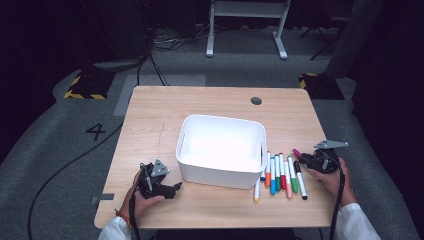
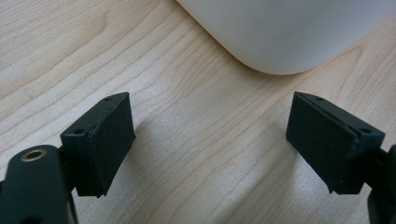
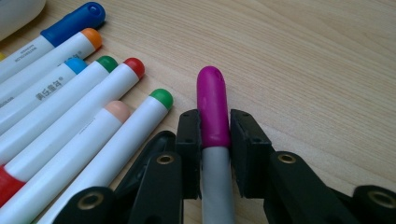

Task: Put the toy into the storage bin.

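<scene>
Right claw (image 3: 214,140) pinching magenta-capped white marker (image 3: 212,105) at cap end, low over wooden worktop (image 1: 210,100), probably for lift into white plastic bin (image 1: 220,172). Left claw (image 2: 210,140) spread, idle beside bin.

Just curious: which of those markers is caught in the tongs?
The magenta-capped marker, clamped between the right tongs; the other markers lie loose beside the white bin.

Bright overhead light fell on the pale wooden bench (image 1: 220,102), while the surrounding floor lay dim. The white plastic bin (image 1: 221,131) glared, nearly washed out. Both close views were soft at their near edges.
</scene>
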`<action>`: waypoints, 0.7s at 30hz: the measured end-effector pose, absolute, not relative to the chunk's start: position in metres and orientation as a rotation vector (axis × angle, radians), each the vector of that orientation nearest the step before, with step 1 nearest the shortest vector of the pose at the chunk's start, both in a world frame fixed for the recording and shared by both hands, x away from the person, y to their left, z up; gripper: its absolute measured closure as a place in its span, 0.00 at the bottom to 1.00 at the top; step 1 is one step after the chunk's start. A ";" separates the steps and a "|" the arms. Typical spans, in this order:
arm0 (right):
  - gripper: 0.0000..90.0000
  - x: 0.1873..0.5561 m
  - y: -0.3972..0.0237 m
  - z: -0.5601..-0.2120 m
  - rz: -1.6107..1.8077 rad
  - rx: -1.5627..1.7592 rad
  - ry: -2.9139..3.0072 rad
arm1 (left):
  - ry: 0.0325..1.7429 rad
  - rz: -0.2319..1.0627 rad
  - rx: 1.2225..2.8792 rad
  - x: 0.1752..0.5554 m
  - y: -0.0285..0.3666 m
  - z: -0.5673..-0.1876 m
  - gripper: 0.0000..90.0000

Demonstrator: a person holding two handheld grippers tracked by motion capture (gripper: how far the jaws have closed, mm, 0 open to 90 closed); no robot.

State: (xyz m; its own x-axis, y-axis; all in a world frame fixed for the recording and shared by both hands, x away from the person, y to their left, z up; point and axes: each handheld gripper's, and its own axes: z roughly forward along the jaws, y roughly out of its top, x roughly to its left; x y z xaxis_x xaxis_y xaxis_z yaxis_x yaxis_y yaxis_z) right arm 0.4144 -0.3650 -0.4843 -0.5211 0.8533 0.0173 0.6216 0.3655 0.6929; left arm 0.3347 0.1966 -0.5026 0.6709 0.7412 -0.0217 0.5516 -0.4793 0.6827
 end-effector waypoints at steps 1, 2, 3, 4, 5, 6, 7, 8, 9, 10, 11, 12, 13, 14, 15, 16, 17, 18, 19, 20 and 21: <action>0.83 0.414 -0.365 -0.484 0.933 1.293 2.286 | 0.991 0.363 2.209 0.335 0.197 -0.503 0.17; 0.83 0.414 -0.365 -0.484 0.932 1.292 2.289 | 0.991 0.363 2.209 0.335 0.197 -0.503 0.17; 0.83 0.414 -0.365 -0.485 0.932 1.291 2.292 | 0.989 0.364 2.211 0.335 0.197 -0.503 0.17; 0.83 0.414 -0.365 -0.485 0.932 1.293 2.294 | 0.991 0.363 2.209 0.335 0.197 -0.503 0.17; 0.83 0.414 -0.365 -0.485 0.933 1.291 2.296 | 0.991 0.363 2.210 0.335 0.197 -0.503 0.17; 0.83 0.414 -0.364 -0.485 0.932 1.287 2.302 | 0.991 0.363 2.210 0.335 0.197 -0.503 0.17; 0.83 0.414 -0.363 -0.486 0.936 1.284 2.309 | 0.992 0.363 2.209 0.335 0.197 -0.503 0.17; 0.83 0.414 -0.363 -0.486 0.933 1.278 2.318 | 0.992 0.365 2.210 0.335 0.197 -0.503 0.17; 0.83 0.414 -0.361 -0.487 0.926 1.267 2.325 | 0.992 0.363 2.209 0.335 0.197 -0.503 0.17; 0.83 0.413 -0.360 -0.487 0.928 1.270 2.332 | 0.991 0.364 2.210 0.335 0.197 -0.503 0.17; 0.83 0.413 -0.359 -0.488 0.930 1.257 2.336 | 0.991 0.363 2.209 0.335 0.197 -0.503 0.17; 0.83 0.412 -0.357 -0.488 0.934 1.260 2.338 | 0.991 0.364 2.211 0.335 0.197 -0.503 0.17; 0.83 0.411 -0.356 -0.488 0.925 1.248 2.345 | 0.991 0.365 2.211 0.335 0.197 -0.503 0.17; 0.83 0.410 -0.355 -0.488 0.923 1.244 2.348 | 0.991 0.365 2.210 0.335 0.197 -0.503 0.17; 0.83 0.408 -0.355 -0.488 0.929 1.251 2.347 | 0.991 0.365 2.210 0.335 0.197 -0.503 0.17; 0.83 0.406 -0.355 -0.488 0.930 1.246 2.351 | 0.991 0.365 2.210 0.335 0.197 -0.503 0.17; 0.83 0.404 -0.355 -0.488 0.930 1.249 2.350 | 0.991 0.365 2.210 0.335 0.197 -0.503 0.17; 0.83 0.400 -0.355 -0.487 0.919 1.242 2.352 | 0.991 0.365 2.210 0.335 0.197 -0.503 0.17; 0.83 0.399 -0.355 -0.487 0.913 1.236 2.351 | 0.991 0.365 2.210 0.335 0.197 -0.503 0.17; 0.83 0.396 -0.356 -0.486 0.915 1.238 2.345 | 0.991 0.365 2.211 0.335 0.197 -0.503 0.17; 0.83 0.395 -0.357 -0.484 0.924 1.243 2.331 | 0.991 0.365 2.211 0.335 0.197 -0.503 0.17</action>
State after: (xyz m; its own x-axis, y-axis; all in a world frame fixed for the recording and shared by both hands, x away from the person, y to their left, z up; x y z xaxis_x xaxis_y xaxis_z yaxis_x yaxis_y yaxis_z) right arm 0.3946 -0.3572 -0.4841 -0.5587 0.8293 0.0044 0.6072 0.4054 0.6834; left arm 0.3346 0.1966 -0.5026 0.6711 0.7411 -0.0199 0.5510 -0.4806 0.6822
